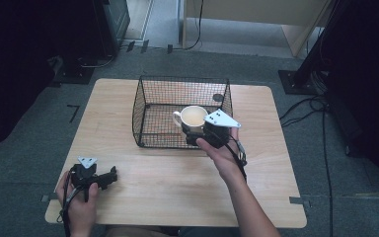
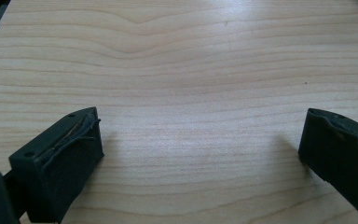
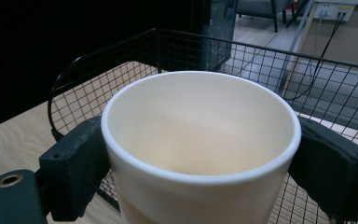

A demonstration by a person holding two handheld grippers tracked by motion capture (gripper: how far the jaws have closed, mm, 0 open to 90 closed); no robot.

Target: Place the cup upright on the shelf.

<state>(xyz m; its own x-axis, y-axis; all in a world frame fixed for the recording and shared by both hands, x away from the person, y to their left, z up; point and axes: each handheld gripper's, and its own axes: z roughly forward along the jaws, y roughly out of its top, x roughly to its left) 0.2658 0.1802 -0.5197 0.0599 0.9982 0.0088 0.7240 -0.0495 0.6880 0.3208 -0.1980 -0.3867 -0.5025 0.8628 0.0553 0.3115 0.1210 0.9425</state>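
No writing shows on the cream ceramic mug [image 3: 200, 149], plain and glossy, upright, held over the black wire basket [image 1: 150, 106] and clamped by the right gripper [image 1: 197, 134]. The left gripper [image 2: 200, 154] gapes over the wooden table [image 1: 177, 182].

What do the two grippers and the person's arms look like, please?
Both the left gripper and the right gripper have black bodies with two blocky black jaws and dark, worn-looking pads. Each carries a grey three-cornered plate with small holes on top, and a black cable trails back along the hand. The forearms are bare; no sleeves show.
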